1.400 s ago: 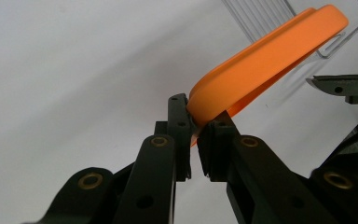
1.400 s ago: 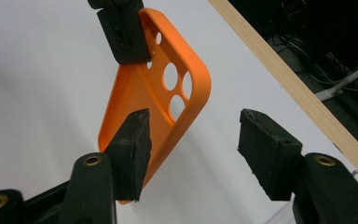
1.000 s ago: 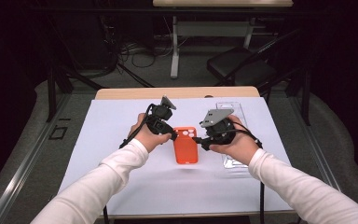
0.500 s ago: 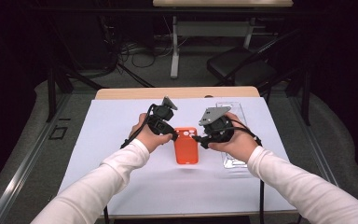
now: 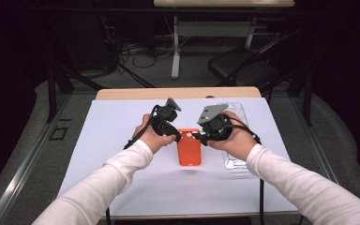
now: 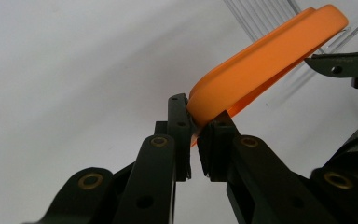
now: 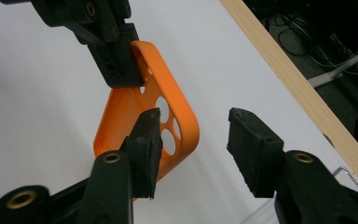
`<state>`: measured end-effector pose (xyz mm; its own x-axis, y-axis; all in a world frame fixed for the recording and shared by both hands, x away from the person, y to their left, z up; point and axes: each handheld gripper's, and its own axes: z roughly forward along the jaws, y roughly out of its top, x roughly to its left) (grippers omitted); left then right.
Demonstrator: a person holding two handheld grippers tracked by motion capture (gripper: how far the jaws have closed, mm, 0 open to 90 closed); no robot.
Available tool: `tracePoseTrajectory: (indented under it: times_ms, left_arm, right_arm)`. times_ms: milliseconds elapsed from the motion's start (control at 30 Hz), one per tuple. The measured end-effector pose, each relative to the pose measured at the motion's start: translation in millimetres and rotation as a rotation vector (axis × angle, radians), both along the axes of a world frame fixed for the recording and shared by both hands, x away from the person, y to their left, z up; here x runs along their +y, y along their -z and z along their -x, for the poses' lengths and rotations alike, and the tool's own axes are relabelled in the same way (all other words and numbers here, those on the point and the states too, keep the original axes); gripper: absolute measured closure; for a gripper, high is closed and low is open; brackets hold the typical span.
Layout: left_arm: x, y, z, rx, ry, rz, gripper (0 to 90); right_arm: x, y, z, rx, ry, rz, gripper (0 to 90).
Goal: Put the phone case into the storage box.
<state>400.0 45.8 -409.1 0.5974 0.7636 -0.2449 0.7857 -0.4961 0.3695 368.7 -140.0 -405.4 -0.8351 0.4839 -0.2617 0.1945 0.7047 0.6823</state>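
Two grippers on orange case; right fingers closing.

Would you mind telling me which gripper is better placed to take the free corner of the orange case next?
The right gripper. Its jaws have just been closing and stand open around the case corner by the camera holes, pads not yet pressing. The left gripper is already clamped on the opposite edge.

Dark room: grey floor, black chair, tangled cables.
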Motion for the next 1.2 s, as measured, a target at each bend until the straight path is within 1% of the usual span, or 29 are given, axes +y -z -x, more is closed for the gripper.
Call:
tracePoseTrajectory:
  times_ms: [33,100,200,433,467,533,667,833,867,967,1100,1200]
  left_arm:
    - [-0.6,-0.2,0.2,-0.002,-0.002,-0.001,83.8]
    - [-1.6,-0.5,0.5,-0.003,-0.004,0.001,83.8]
    - [-2.4,-1.1,0.8,-0.001,-0.003,0.001,83.8]
    - [-3.4,-0.5,0.6,0.003,0.002,-0.003,83.8]
    - [-3.6,-0.3,0.5,0.002,0.002,-0.001,83.8]
    - [-3.8,-0.4,0.6,0.001,0.003,0.000,83.8]
    - [-5.0,0.1,1.2,-0.001,0.003,-0.004,83.8]
    - [-4.3,-0.4,1.4,-0.001,0.004,-0.008,83.8]
    - [-4.2,-0.5,1.7,0.003,-0.002,-0.005,83.8]
    - [-3.2,-0.4,1.5,0.005,-0.002,0.000,83.7]
    - [-3.3,-0.2,1.4,0.011,0.000,-0.004,83.7]
    - [-3.8,0.3,1.8,0.008,-0.003,-0.002,83.7]
  right_arm:
    - [0.7,0.2,0.4,0.002,0.005,0.001,57.8]
    - [1.4,0.2,0.2,0.005,0.009,0.019,60.2]
    - [2.8,0.2,0.3,0.018,0.017,0.025,62.8]
    - [5.2,0.2,0.1,0.020,0.029,0.036,67.6]
    - [5.6,0.2,-0.2,0.016,0.026,0.039,68.0]
    - [6.5,0.2,-0.1,0.021,0.027,0.037,69.3]
    - [8.6,-0.3,0.4,0.026,0.036,0.052,71.2]
    - [9.1,-0.2,-1.1,0.044,0.045,0.052,72.5]
    - [9.3,0.0,-0.9,0.051,0.049,0.053,72.8]
    - [9.5,0.2,-0.9,0.051,0.047,0.058,73.9]
    - [9.9,0.8,-1.5,0.050,0.044,0.065,75.4]
    - [10.6,1.3,-1.4,0.053,0.046,0.068,77.1]
